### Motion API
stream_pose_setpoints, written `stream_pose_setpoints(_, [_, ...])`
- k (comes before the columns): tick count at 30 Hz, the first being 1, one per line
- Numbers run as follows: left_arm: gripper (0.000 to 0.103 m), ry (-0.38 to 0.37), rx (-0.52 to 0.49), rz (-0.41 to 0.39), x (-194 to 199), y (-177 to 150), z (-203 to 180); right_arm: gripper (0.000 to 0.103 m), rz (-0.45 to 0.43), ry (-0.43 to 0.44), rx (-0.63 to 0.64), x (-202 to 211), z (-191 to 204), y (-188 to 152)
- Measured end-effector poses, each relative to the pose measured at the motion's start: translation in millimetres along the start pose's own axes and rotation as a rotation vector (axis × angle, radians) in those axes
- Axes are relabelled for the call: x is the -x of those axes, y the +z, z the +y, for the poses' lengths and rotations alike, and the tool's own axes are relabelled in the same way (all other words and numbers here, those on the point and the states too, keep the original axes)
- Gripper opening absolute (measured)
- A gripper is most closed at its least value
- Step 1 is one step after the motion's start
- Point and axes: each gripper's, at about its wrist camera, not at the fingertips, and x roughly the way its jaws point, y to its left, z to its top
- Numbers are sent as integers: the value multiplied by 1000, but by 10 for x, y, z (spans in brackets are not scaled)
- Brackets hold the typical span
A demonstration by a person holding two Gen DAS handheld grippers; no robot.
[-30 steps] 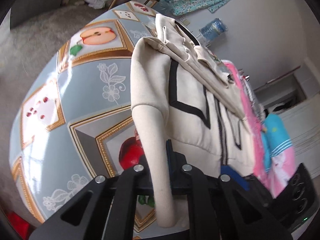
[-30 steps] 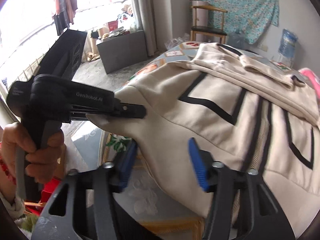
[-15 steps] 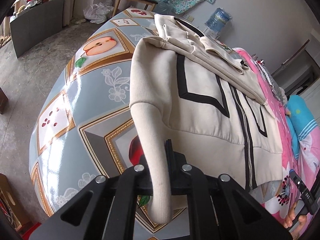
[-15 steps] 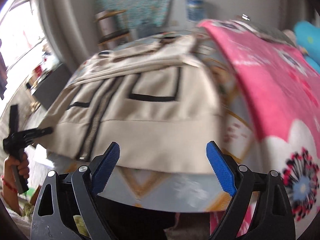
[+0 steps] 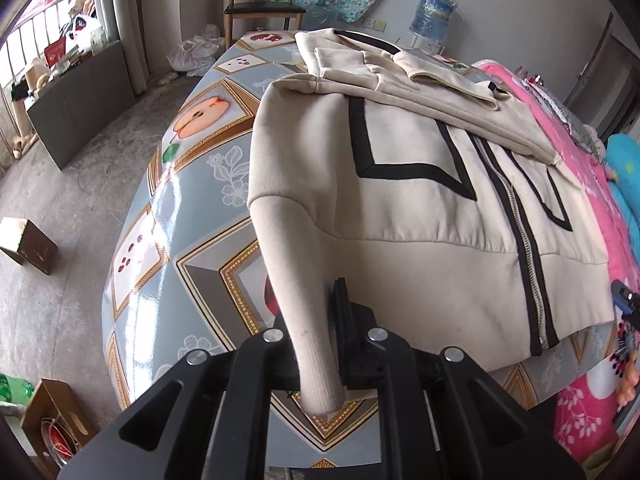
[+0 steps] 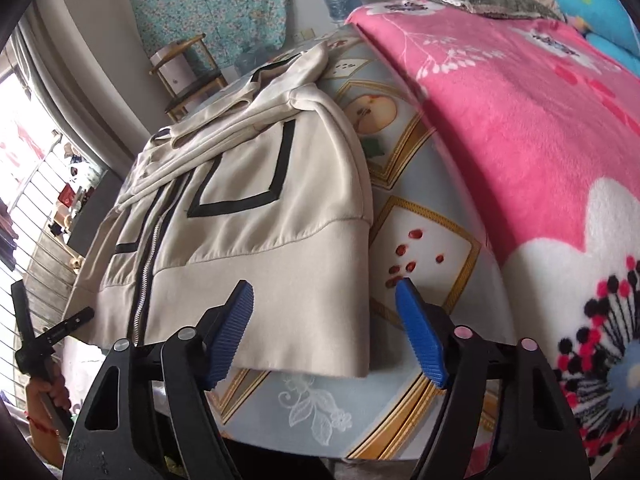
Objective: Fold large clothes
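Observation:
A cream zip jacket (image 5: 420, 208) with black stripes lies flat on the fruit-patterned table (image 5: 180, 208), its sleeves folded across the top. My left gripper (image 5: 320, 320) pinches the hem's left corner, which hangs off the table edge. Its jaws are opening slightly, with the cloth still pressed between them. In the right wrist view the jacket (image 6: 248, 216) has its right hem corner between the blue pads of my right gripper (image 6: 325, 286). Those jaws are closing but stand wide apart and do not press the cloth. A hand (image 6: 44, 396) holds the left gripper (image 6: 52, 332) at far left.
A pink flowered blanket (image 6: 520, 120) covers the table's right side. A wooden chair (image 5: 260, 8) and a water bottle (image 5: 434, 12) stand beyond the far end. On the floor at left are cardboard boxes (image 5: 28, 244) and a grey cabinet (image 5: 76, 92).
My right gripper swung from beside the left gripper across to the jacket's right hem corner. The left gripper rolled a little and kept its hold on the hem.

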Motion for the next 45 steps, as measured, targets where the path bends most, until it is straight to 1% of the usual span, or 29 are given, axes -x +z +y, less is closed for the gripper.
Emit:
stream_pose_setpoints(3, [11, 48, -45, -5, -5, -4, -82, 65, 23, -10, 0, -41, 11, 4])
stream_pose_setpoints(6, [11, 93, -90, -14, -6, -18, -148, 62, 59, 6, 5, -44, 31, -53])
stream_pose_setpoints(9, [11, 118, -112, -21, -13, -24, -187, 62, 94, 10, 8, -39, 80, -146])
stream_pose_setpoints(14, [11, 114, -115, -24, -12, -25, -177, 62, 94, 4, -5, -73, 111, -159])
stream_pose_setpoints(18, [11, 105, -116, -28, -12, -30, -175, 62, 91, 59, -65, -140, 52, -88])
stream_pose_setpoints(21, [11, 99, -112, -30, -9, -34, -166, 62, 96, 81, -90, -134, 39, -80])
stream_pose_setpoints(23, [11, 97, -109, -31, -8, -33, -163, 59, 109, 87, -98, -117, 49, -106])
stream_pose_setpoints(26, [11, 98, -112, -31, -9, -36, -165, 50, 110, 59, -91, -85, 71, -142])
stream_pose_setpoints(28, [11, 102, -117, -33, -10, -37, -165, 40, 107, 35, -90, -83, 66, -141])
stream_pose_setpoints(31, [11, 108, -123, -33, -11, -35, -180, 30, 111, 15, -100, -88, 40, -132])
stream_pose_setpoints(32, [11, 108, -123, -33, -10, -34, -180, 29, 112, 7, -96, -88, 43, -125])
stream_pose_setpoints(34, [11, 107, -120, -33, -9, -35, -182, 22, 114, -21, -78, -83, 60, -121])
stream_pose_setpoints(38, [11, 109, -118, -33, -15, -35, -186, 18, 110, -48, -52, -73, 106, -118])
stream_pose_setpoints(45, [11, 121, -126, -34, -18, -38, -207, 15, 110, -56, -41, -45, 157, -87])
